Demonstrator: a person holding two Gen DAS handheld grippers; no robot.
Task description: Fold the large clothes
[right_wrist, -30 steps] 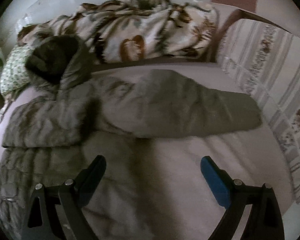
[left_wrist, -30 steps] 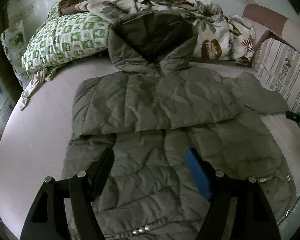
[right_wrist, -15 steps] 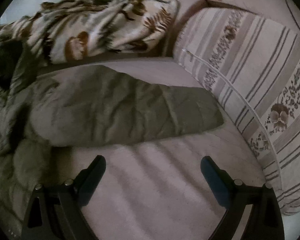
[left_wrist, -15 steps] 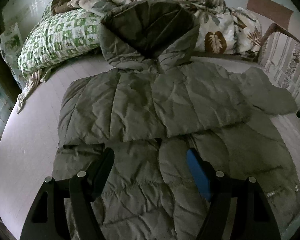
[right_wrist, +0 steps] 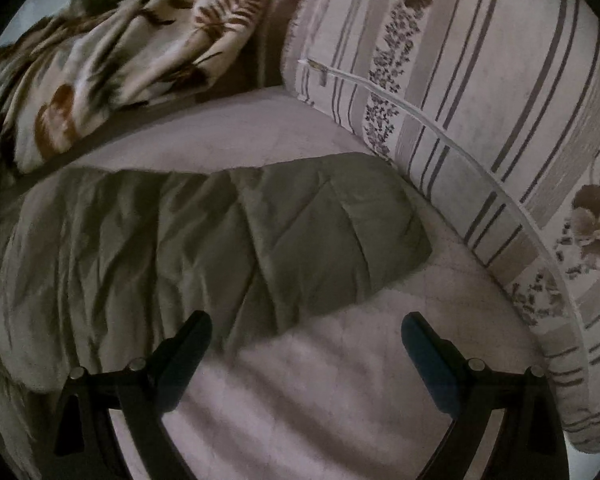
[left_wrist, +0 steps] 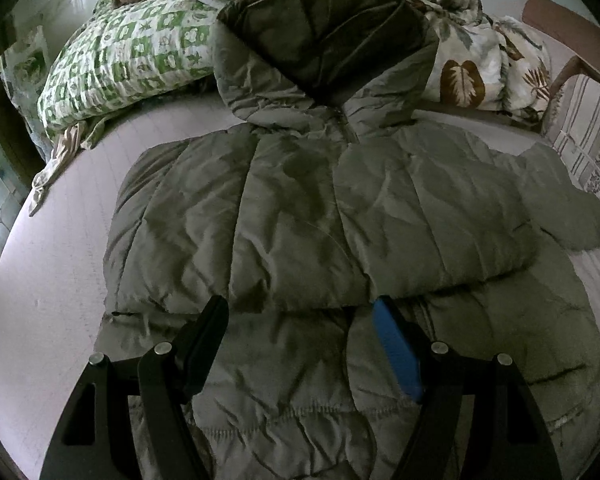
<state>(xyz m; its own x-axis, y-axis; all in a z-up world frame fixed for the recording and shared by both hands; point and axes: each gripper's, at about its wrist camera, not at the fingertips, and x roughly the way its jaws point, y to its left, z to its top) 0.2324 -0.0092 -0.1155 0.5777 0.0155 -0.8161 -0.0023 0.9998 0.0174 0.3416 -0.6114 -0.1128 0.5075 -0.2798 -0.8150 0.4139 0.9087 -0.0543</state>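
Note:
An olive quilted hooded jacket (left_wrist: 324, 216) lies spread on the bed, one sleeve folded across its chest, hood (left_wrist: 328, 36) at the far end. My left gripper (left_wrist: 300, 316) is open and empty, over the jacket's middle at the folded sleeve's near edge. The other sleeve (right_wrist: 292, 232) lies stretched out toward a striped cushion in the right wrist view. My right gripper (right_wrist: 306, 332) is open and empty, just in front of that sleeve's cuff end.
A green patterned pillow (left_wrist: 128, 64) and a leaf-print blanket (left_wrist: 484, 64) lie at the bed's head. A striped floral cushion (right_wrist: 480, 128) borders the right side. The pale sheet (right_wrist: 320, 400) shows below the sleeve. The blanket also shows in the right wrist view (right_wrist: 112, 56).
My left gripper has moved forward over the jacket toward the folded sleeve. My right gripper has swung right and closer to the stretched-out sleeve's cuff. Both stay open.

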